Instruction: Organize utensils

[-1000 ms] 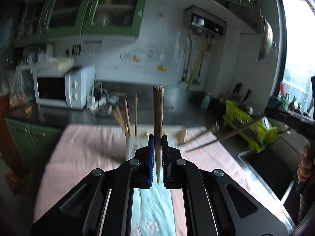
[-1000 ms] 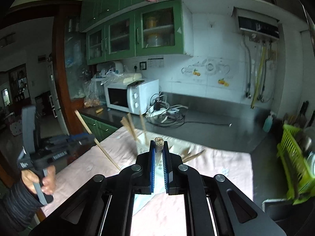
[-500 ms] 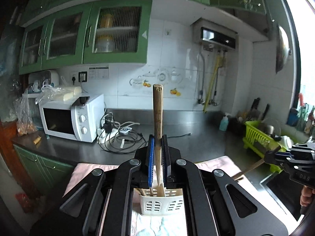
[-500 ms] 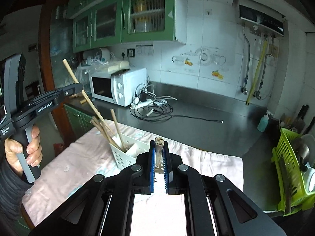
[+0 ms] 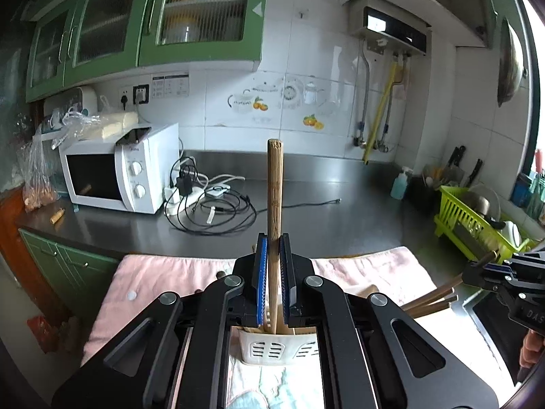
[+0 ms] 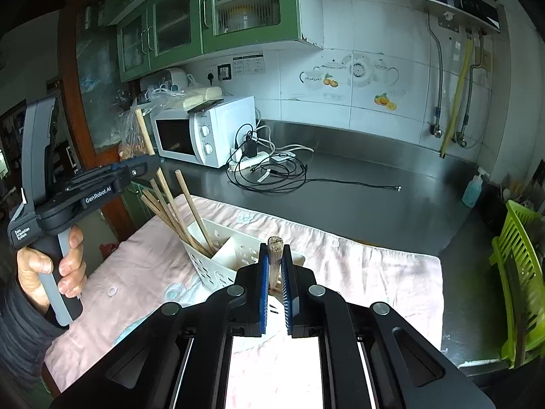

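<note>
My left gripper (image 5: pixel 273 272) is shut on a long wooden chopstick (image 5: pixel 274 187) that stands upright, its lower end inside the white slotted utensil caddy (image 5: pixel 272 349) just below the jaws. In the right wrist view the left gripper (image 6: pixel 150 163) holds that chopstick (image 6: pixel 144 133) over the caddy (image 6: pixel 218 266), which holds several chopsticks (image 6: pixel 184 201). My right gripper (image 6: pixel 275 272) is shut on another chopstick (image 6: pixel 274 255), seen end-on, just right of the caddy. The right gripper also shows at the left wrist view's right edge (image 5: pixel 477 271).
The caddy stands on a pink cloth (image 6: pixel 357 272) over the counter. Behind are a white microwave (image 5: pixel 119 170), a power strip with tangled cables (image 5: pixel 211 201), a blue soap bottle (image 5: pixel 400 182) and a green dish rack (image 5: pixel 477 225) beside the sink.
My left gripper has tilted upright and come down over the caddy, with the chopstick's lower end now in it. My right gripper has moved closer to the caddy with its chopstick.
</note>
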A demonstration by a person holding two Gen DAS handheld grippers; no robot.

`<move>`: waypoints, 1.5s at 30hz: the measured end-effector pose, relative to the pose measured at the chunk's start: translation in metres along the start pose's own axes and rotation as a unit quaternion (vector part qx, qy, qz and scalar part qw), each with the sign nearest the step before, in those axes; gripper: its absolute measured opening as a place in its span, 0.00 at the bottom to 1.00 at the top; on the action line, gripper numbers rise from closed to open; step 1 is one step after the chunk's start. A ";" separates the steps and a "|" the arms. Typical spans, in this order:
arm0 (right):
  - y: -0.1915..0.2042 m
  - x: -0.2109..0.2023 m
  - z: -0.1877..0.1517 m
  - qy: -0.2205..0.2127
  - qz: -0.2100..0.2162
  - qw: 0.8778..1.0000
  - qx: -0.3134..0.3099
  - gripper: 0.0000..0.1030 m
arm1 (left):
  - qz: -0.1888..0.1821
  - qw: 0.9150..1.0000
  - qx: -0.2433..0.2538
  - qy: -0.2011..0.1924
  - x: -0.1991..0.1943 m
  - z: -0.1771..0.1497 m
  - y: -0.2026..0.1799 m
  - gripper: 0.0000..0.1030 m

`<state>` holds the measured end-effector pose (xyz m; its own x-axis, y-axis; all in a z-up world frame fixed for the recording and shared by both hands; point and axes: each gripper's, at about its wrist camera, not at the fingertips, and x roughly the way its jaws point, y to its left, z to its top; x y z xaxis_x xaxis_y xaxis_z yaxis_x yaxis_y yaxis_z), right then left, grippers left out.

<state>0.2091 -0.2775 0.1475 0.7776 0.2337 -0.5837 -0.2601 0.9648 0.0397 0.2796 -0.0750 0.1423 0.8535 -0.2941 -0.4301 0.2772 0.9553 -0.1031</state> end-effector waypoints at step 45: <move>0.100 -0.090 -0.182 -0.067 -0.092 0.992 0.047 0.90 | 0.077 0.997 -0.012 -0.006 -0.186 -0.187 0.015 0.95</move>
<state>0.0090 -0.2237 0.0563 0.8779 0.0612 -0.4750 -0.0576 0.9981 0.0221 0.0422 -0.0004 0.0533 0.8906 -0.1436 -0.4315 0.1317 0.9896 -0.0575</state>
